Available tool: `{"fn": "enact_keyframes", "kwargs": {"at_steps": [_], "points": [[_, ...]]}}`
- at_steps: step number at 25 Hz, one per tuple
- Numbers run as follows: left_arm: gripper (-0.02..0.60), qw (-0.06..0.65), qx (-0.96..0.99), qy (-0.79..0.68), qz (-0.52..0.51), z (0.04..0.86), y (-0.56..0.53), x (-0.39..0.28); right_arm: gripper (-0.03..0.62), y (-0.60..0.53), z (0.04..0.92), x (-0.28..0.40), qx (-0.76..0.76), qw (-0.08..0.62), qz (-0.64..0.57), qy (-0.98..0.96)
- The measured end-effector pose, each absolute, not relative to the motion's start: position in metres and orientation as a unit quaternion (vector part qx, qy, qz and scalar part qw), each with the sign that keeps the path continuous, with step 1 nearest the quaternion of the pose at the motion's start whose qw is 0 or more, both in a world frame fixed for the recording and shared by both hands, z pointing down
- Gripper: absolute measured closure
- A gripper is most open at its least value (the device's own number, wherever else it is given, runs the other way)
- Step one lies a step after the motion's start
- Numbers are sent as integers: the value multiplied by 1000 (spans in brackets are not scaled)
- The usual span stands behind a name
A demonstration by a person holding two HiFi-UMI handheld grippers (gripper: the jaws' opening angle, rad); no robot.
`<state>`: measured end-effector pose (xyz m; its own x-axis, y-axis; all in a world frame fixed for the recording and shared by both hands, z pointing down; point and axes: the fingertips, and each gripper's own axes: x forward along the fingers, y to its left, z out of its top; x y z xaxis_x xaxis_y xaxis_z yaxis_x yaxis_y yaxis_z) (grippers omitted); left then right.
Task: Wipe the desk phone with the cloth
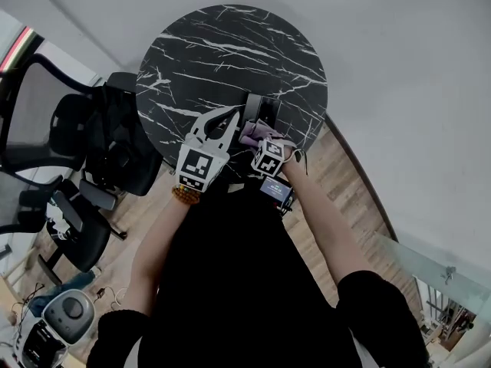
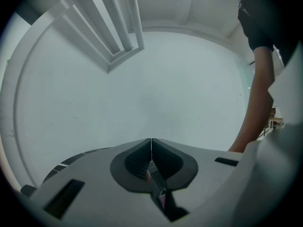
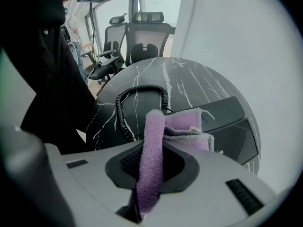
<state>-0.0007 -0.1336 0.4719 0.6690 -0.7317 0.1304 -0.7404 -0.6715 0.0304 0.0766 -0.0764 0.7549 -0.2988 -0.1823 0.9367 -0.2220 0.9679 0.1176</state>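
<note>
The black desk phone sits at the near edge of the round black marble table. In the right gripper view its body lies just beyond the jaws, with the coiled cord to the left. My right gripper is shut on a purple cloth. The cloth's folded end rests against the phone's near side. My left gripper hovers just left of the phone, tilted up toward the white wall. Its jaws meet with nothing clearly between them.
Black office chairs stand left of the table, seen also behind the table. A white wall runs behind and to the right. Wooden floor shows to the right. A small screen device sits near my waist.
</note>
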Motion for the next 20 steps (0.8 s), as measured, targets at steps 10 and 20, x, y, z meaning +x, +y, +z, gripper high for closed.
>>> {"fn": "enact_keyframes", "kwargs": {"at_steps": [10, 20], "points": [[566, 40, 915, -397, 55, 472, -133, 5, 533, -71, 757, 75, 129, 575, 28, -807], [566, 38, 916, -396, 54, 471, -130, 7, 533, -64, 761, 73, 131, 578, 35, -805]]}}
